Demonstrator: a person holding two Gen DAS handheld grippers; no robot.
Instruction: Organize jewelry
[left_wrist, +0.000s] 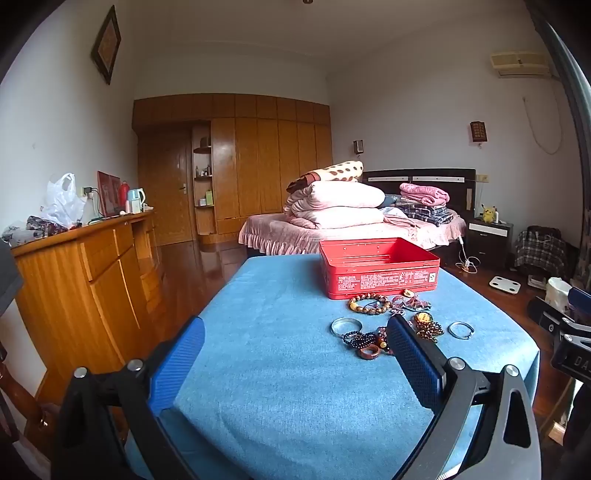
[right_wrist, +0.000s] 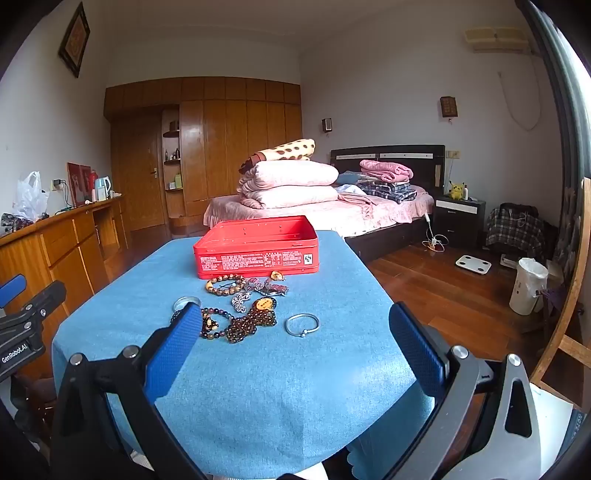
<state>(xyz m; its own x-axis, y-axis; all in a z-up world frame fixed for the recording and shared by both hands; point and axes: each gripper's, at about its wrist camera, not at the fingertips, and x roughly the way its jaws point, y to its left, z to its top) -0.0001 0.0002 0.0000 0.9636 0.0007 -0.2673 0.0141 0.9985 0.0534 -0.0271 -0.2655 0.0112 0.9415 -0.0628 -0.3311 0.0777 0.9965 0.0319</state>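
Note:
An open red tin box (left_wrist: 380, 271) (right_wrist: 256, 249) stands far back on the blue cloth-covered table (left_wrist: 280, 369) (right_wrist: 280, 384). Several pieces of jewelry lie in front of it: a wooden bead bracelet (left_wrist: 369, 303) (right_wrist: 224, 285), a silver bangle (left_wrist: 346, 326) (right_wrist: 186, 302), a thin silver bracelet (left_wrist: 460, 329) (right_wrist: 302, 325), dark bead strands (left_wrist: 360, 338) (right_wrist: 251, 323) and a brown ring (left_wrist: 369, 353). My left gripper (left_wrist: 295, 334) hovers open, low over the table, short of the pile. My right gripper (right_wrist: 295, 323) is open too, with nothing between its blue pads.
A wooden sideboard (left_wrist: 85, 266) (right_wrist: 62, 243) with a plastic bag and bottles runs along the left. Beyond the table is a bed (left_wrist: 351, 225) (right_wrist: 325, 206) stacked with folded bedding. A white bin (right_wrist: 528, 291) and a scale (right_wrist: 472, 264) sit on the wood floor at right.

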